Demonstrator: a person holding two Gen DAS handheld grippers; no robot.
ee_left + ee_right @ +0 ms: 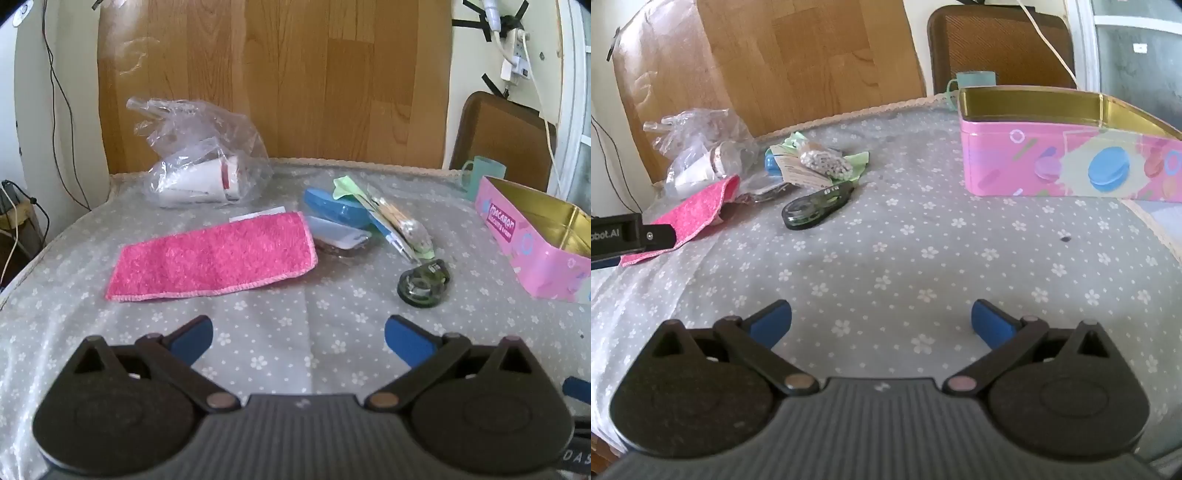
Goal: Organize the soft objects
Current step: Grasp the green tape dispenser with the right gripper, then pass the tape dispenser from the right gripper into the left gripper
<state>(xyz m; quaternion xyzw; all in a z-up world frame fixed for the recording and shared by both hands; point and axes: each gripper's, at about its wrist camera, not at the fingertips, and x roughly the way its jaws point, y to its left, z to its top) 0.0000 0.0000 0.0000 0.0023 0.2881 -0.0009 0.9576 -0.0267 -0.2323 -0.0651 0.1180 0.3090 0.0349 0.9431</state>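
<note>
My left gripper is tilted downward, jaws spread wide with nothing between them. My right gripper has the same downward tilt, jaws just as wide and empty.

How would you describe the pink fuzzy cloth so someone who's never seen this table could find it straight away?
Start at the grey flower-print tablecloth and look to the side away from the pink open tin box. In front of the crumpled clear plastic bag lies the pink fuzzy cloth, spread flat. It is the only bright pink fabric piece there, rectangular, with a stitched edge.
</note>
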